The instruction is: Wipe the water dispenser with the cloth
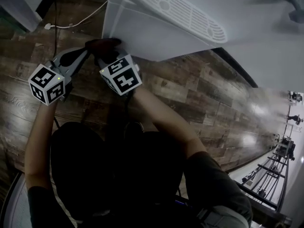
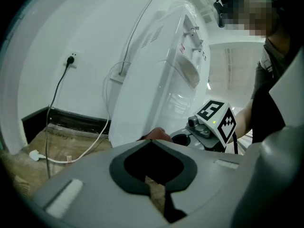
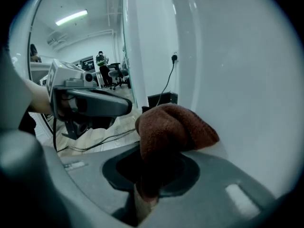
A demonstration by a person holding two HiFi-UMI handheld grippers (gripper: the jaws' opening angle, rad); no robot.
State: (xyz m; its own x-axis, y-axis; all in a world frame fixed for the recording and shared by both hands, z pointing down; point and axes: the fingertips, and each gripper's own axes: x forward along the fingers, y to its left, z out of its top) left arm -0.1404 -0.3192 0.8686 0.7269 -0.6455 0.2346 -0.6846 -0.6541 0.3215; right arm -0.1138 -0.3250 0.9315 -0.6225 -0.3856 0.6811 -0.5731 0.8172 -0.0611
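Brown terry cloth [image 3: 173, 125]: soft, light, bunched into a pad. Sits low at the scene's left, pressed against the white side panel of the water dispenser [image 3: 247, 80], close above the floor [image 1: 199, 94]. Yields under pressure and follows the panel. Likely drags a little on smooth plastic, more if damp (wet or dry: not to be told). Needs no care against breakage. Take hold at a gathered fold, deep enough to leave a rounded pad proud of the fingertips and keep hard plastic off the panel.

At the cloth, right gripper [image 3: 152, 170]: fingers closed firmly on a fold, with the bulk bulging past the tips and to the right, touching the panel.

Next outward, left gripper [image 2: 152, 144]: fingers brought together at the tips, nothing between them. Hangs just beside the right gripper, on its left, clear of the dispenser.

Water dispenser body: tall, white, smooth, rigid. Probably steady under light wiping force. Carries taps [image 2: 192, 34] and a slotted drip tray [image 1: 178, 13] on the front face, well apart from the cloth.

Beyond: white cable [image 1: 76, 23] lying on the wood floor to the far left, and a black lead [image 2: 56, 99] running up to a wall socket [image 2: 71, 59].
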